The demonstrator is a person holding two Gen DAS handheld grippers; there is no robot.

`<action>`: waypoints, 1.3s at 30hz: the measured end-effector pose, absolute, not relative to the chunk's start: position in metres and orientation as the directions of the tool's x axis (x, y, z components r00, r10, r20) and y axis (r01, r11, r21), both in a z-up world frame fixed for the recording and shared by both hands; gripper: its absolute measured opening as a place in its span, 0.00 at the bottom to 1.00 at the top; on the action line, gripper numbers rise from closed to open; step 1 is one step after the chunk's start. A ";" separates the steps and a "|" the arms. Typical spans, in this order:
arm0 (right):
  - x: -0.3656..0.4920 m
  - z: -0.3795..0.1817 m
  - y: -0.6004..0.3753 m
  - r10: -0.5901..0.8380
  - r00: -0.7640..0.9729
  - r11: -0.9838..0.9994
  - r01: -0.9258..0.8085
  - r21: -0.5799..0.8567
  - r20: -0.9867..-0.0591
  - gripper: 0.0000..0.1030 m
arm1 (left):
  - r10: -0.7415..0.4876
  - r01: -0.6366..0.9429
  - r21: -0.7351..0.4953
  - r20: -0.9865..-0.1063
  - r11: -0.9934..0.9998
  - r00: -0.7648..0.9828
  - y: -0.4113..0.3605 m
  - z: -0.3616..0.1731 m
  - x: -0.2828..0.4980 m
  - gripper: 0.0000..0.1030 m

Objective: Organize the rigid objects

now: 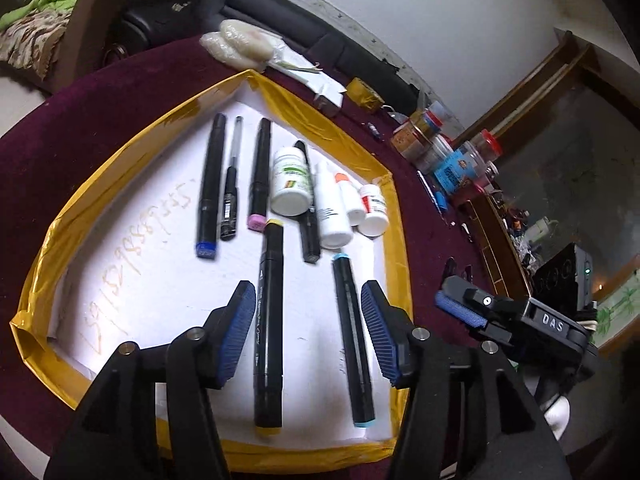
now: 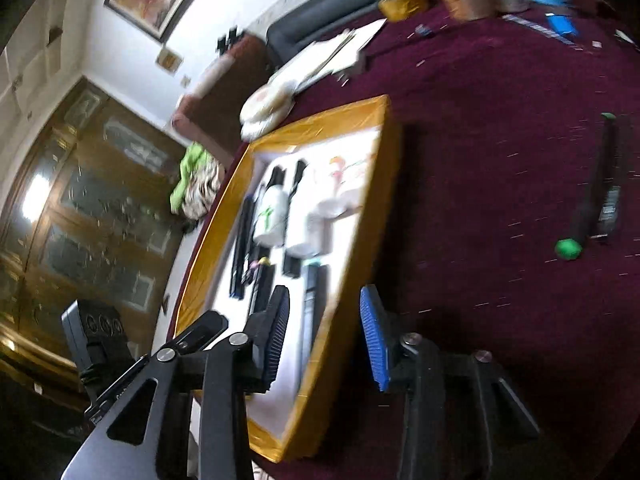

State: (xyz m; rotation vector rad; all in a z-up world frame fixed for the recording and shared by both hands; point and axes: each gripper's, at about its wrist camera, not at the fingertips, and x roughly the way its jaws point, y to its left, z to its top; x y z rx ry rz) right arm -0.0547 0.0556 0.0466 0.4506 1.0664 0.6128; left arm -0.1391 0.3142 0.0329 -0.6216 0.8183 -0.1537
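A white tray with a yellow taped rim (image 1: 72, 204) lies on the maroon table. In it lie several black markers, among them a yellow-capped marker (image 1: 269, 324) and a light-blue-capped marker (image 1: 354, 340), plus several white bottles (image 1: 292, 184). My left gripper (image 1: 308, 334) is open and empty, hovering over those two markers. My right gripper (image 2: 324, 338) is open and empty above the tray's right rim (image 2: 356, 240); it also shows in the left wrist view (image 1: 460, 308). A green-capped marker (image 2: 592, 204) lies outside the tray on the cloth.
Jars and tins (image 1: 440, 148), a tape roll (image 1: 364, 94), papers (image 1: 304, 72) and a plastic-wrapped bundle (image 1: 240, 42) crowd the table's far side. A dark sofa (image 1: 280, 12) stands behind. The maroon tablecloth (image 2: 480, 160) stretches right of the tray.
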 end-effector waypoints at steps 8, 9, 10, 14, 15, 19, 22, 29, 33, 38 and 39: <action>-0.048 0.048 -0.081 0.461 0.573 0.842 -0.040 0.538 -0.678 0.36 | -0.438 0.074 -0.529 -0.608 0.845 0.662 0.261 0.061 -0.134 0.56; -0.047 0.047 -0.096 0.430 0.595 0.849 -0.010 0.528 -0.679 0.36 | -0.447 0.100 -0.516 -0.611 0.851 0.653 0.251 0.064 -0.132 0.56; -0.045 0.046 -0.113 0.384 0.624 0.860 0.028 0.510 -0.681 0.36 | -0.454 0.125 -0.500 -0.617 0.857 0.643 0.238 0.068 -0.130 0.56; -0.033 0.042 -0.156 0.274 0.681 0.879 0.109 0.465 -0.679 0.36 | -0.469 0.194 -0.447 -0.663 0.873 0.584 0.187 0.071 -0.114 0.56; -0.029 0.039 -0.164 0.255 0.689 0.880 0.124 0.458 -0.678 0.36 | -0.463 0.210 -0.425 -0.676 0.880 0.574 0.174 0.071 -0.110 0.56; -0.012 0.029 -0.181 0.229 0.706 0.878 0.147 0.456 -0.670 0.36 | -0.439 0.274 -0.344 -0.732 0.898 0.521 0.117 0.065 -0.085 0.56; -0.008 0.020 -0.181 0.229 0.724 0.876 0.139 0.462 -0.651 0.36 | -0.405 0.312 -0.274 -0.753 0.910 0.519 0.087 0.061 -0.067 0.56; -0.013 0.005 -0.198 0.314 0.708 0.816 0.139 0.560 -0.633 0.40 | -0.257 0.343 -0.070 -0.804 0.937 0.537 0.031 0.034 -0.014 0.55; -0.014 0.001 -0.203 0.345 0.697 0.788 0.148 0.597 -0.628 0.40 | -0.203 0.323 -0.022 -0.818 0.946 0.539 0.020 0.019 0.009 0.50; -0.015 0.001 -0.205 0.359 0.697 0.780 0.141 0.610 -0.620 0.42 | -0.159 0.335 0.041 -0.822 0.941 0.547 0.006 0.008 0.016 0.42; -0.015 0.001 -0.205 0.359 0.697 0.780 0.141 0.610 -0.620 0.42 | -0.157 0.336 0.043 -0.823 0.941 0.546 0.004 0.009 0.017 0.42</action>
